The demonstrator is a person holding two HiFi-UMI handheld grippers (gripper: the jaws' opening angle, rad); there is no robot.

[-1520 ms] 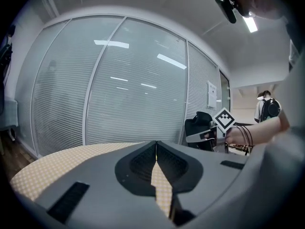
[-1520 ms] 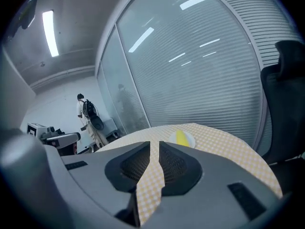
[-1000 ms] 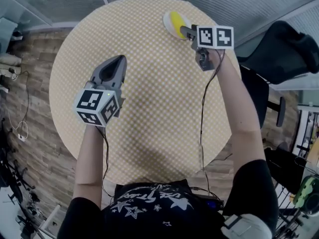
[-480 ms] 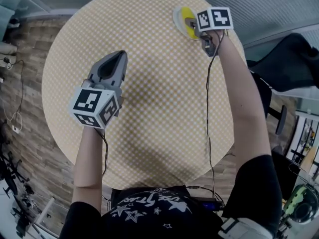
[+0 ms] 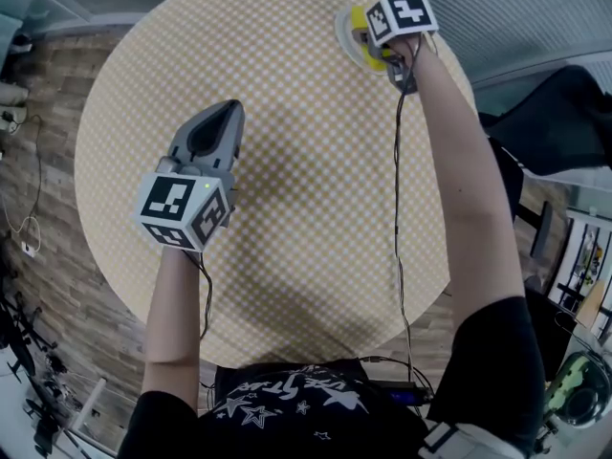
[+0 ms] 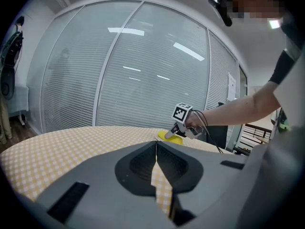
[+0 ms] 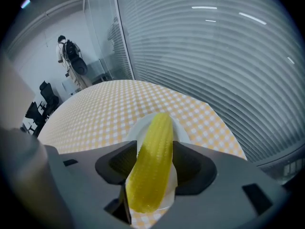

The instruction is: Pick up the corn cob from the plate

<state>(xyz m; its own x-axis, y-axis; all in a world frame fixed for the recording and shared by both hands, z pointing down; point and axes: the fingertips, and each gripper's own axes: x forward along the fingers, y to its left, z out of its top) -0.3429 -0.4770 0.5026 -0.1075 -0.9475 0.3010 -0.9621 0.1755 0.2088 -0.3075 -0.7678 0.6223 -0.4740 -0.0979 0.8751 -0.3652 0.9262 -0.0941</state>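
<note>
The yellow corn cob (image 7: 152, 161) lies on a small white plate (image 7: 180, 133) at the far right edge of the round checkered table (image 5: 287, 161). My right gripper (image 7: 155, 146) points steeply down over it, open, one jaw on each side of the cob, which still rests on the plate. From the head view only bits of the corn cob (image 5: 360, 19) and the plate (image 5: 341, 32) show beside the right gripper (image 5: 371, 42). My left gripper (image 5: 228, 113) hovers over the table's left half, shut and holding nothing. In the left gripper view its tips (image 6: 156, 144) meet.
A black office chair (image 5: 555, 113) stands close to the table's right side. Cables trail from both grippers down the arms. Glass walls with blinds curve behind the table. Wood-pattern floor (image 5: 38, 161) lies to the left. A person (image 7: 66, 49) stands far off.
My right gripper has come down and tipped steeper over the plate, now covering most of the corn. The left gripper has sunk a little and stays shut.
</note>
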